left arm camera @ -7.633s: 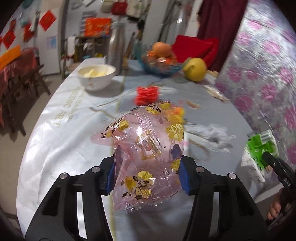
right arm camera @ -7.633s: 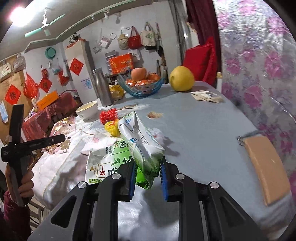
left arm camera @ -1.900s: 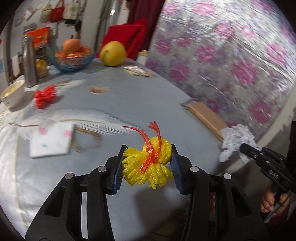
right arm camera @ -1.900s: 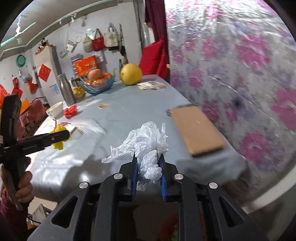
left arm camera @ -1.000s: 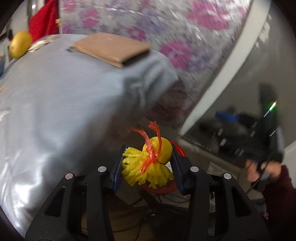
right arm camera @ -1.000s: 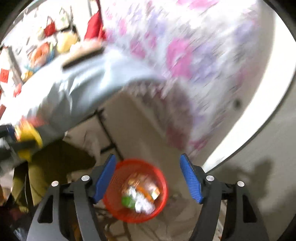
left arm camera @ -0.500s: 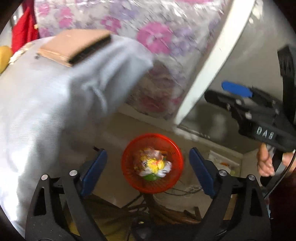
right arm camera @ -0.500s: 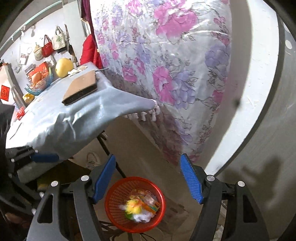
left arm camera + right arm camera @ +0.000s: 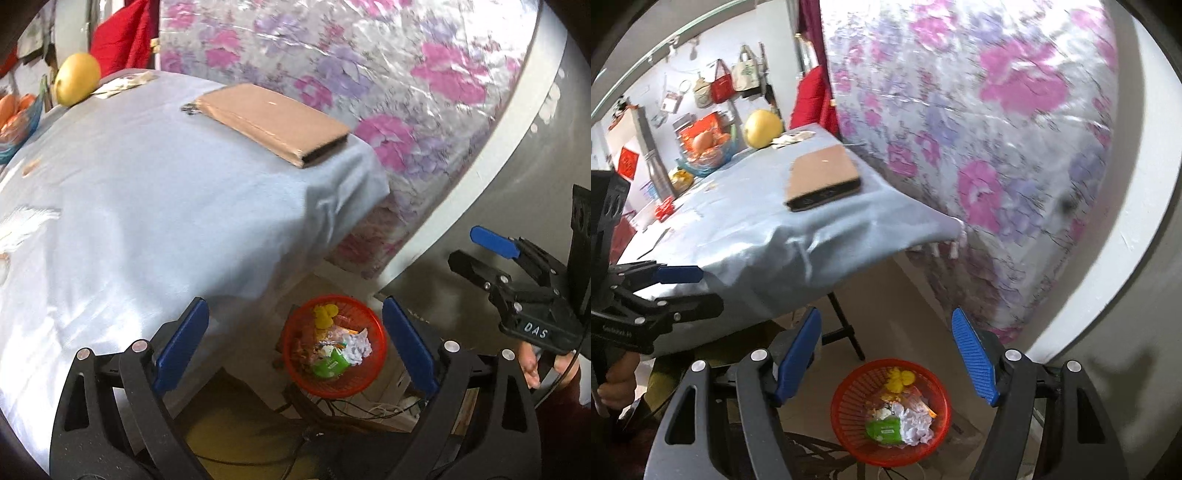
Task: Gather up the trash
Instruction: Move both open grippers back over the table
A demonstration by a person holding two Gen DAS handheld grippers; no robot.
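Floor-level round red mesh basket (image 9: 334, 384)

Open floor surrounds the red basket (image 9: 846, 402), hemmed by the table's draped corner (image 9: 849, 251) and floral sheet (image 9: 979, 166).

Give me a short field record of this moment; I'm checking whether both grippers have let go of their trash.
left gripper: open, jaws have just been opening, nothing between them
right gripper: open, empty
red basket: on the floor beside the table
basket contents: yellow foam net, green wrapper, crumpled white paper
table: tan flat box, yellow fruit
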